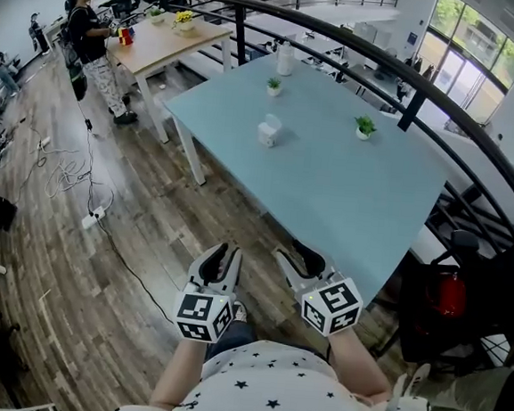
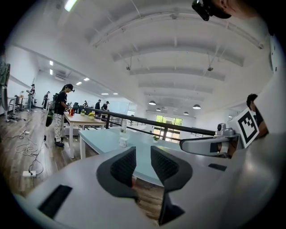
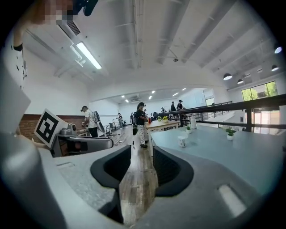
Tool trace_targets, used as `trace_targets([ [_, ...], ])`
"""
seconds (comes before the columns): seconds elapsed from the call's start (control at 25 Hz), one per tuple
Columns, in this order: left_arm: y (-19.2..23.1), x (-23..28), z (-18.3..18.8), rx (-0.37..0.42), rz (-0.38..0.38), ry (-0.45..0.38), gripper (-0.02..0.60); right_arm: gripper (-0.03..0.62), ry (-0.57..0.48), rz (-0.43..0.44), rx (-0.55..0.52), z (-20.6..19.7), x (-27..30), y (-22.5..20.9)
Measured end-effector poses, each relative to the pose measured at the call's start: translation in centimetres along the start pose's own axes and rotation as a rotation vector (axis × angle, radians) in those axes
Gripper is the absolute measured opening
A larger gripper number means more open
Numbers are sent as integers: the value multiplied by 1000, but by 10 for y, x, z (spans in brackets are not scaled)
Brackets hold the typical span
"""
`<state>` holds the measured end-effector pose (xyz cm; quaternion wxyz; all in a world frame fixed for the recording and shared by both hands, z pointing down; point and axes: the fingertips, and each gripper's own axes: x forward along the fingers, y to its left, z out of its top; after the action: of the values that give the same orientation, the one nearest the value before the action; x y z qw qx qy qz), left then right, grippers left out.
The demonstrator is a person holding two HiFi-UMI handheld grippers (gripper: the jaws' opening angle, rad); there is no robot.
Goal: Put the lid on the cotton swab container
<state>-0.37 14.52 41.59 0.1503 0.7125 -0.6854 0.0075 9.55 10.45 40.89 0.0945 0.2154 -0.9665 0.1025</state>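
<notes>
left gripper point(image 1: 221, 258), right gripper point(image 1: 295, 255) released, empty, container point(image 1: 268, 131) on blue table point(image 1: 347, 199), plants point(image 1: 364, 126) nearby

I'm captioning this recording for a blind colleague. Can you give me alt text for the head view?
Looking steeply down, a person holds the left gripper and right gripper, both open and empty, over a wooden floor, short of a light blue table. A small white container stands near its middle, two small potted plants nearby.
</notes>
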Motion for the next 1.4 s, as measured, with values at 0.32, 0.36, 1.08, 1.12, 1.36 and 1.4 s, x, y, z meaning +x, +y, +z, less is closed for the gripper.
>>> trace_targets([
  [0.32, 56, 43, 24, 11, -36, 14, 105, 149, -3, -35, 10, 20, 65, -18],
  [0.36, 62, 49, 25, 13, -40, 16, 108, 149, -4, -40, 10, 22, 73, -20],
  [1.08, 140, 123, 41, 33, -105, 50, 117, 150, -25, -103, 21, 41, 170, -57],
  [1.12, 142, 125, 41, 35, -111, 53, 119, 150, -25, -106, 23, 42, 173, -58],
  [1.36, 157, 138, 43, 34, -115, 64, 121, 150, -25, -120, 33, 47, 190, -66],
  [1.4, 159, 141, 45, 32, -113, 64, 121, 150, -22, -120, 34, 48, 193, -68],
])
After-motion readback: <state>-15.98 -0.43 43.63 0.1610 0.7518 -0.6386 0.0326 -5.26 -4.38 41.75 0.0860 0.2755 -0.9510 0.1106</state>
